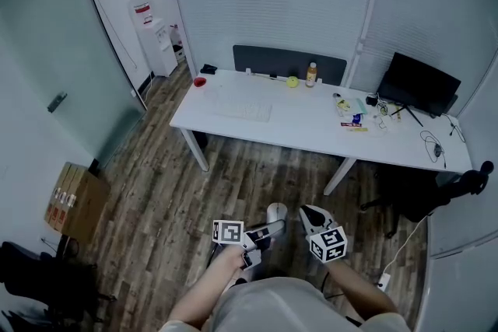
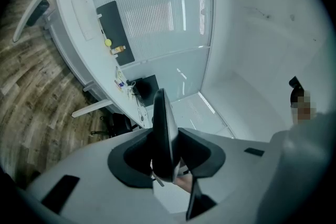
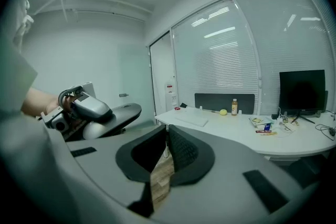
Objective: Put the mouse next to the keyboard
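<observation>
The white keyboard (image 1: 243,111) (image 3: 191,119) lies on the left half of the long white table (image 1: 311,128), across the room from me. A small black thing (image 1: 208,68) at the table's far left corner, beside a red object (image 1: 200,82), may be the mouse; it is too small to tell. Both grippers hang in front of the person's body, well short of the table. My left gripper (image 1: 274,228) (image 2: 164,139) points level, its jaws pressed together with nothing in them. My right gripper (image 1: 310,214) (image 3: 167,131) tilts slightly down, tips touching, holding nothing.
A black monitor (image 1: 419,85), cables and small clutter fill the table's right end. A bottle (image 1: 311,74) and a yellow ball (image 1: 292,82) stand by the grey divider (image 1: 288,60). Cardboard boxes (image 1: 74,198) sit at the left, a dark chair (image 1: 420,194) at the right.
</observation>
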Demonstrator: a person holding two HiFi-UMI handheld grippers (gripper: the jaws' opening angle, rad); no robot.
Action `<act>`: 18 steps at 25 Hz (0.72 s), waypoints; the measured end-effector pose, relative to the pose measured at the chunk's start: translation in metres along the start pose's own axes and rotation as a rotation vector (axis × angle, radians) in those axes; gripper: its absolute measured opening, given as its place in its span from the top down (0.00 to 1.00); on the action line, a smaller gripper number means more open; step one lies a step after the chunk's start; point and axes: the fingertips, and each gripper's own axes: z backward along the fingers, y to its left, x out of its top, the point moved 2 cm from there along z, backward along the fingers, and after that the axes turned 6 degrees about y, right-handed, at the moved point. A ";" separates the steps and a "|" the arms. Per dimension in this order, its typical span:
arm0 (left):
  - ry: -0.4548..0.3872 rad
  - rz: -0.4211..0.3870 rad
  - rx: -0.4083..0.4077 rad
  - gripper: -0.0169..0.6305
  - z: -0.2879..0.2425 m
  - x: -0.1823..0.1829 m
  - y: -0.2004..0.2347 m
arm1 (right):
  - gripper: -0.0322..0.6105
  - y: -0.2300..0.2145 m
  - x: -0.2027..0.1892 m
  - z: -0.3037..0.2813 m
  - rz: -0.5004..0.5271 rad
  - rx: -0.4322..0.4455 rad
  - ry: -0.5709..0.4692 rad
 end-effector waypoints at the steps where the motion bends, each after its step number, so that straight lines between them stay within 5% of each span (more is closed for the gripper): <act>1: -0.003 0.005 -0.011 0.75 -0.003 0.001 -0.001 | 0.89 -0.003 0.000 0.000 0.003 0.001 -0.002; 18: -0.054 0.010 -0.002 0.75 -0.040 0.019 0.014 | 0.89 -0.053 -0.003 -0.008 0.027 0.056 -0.006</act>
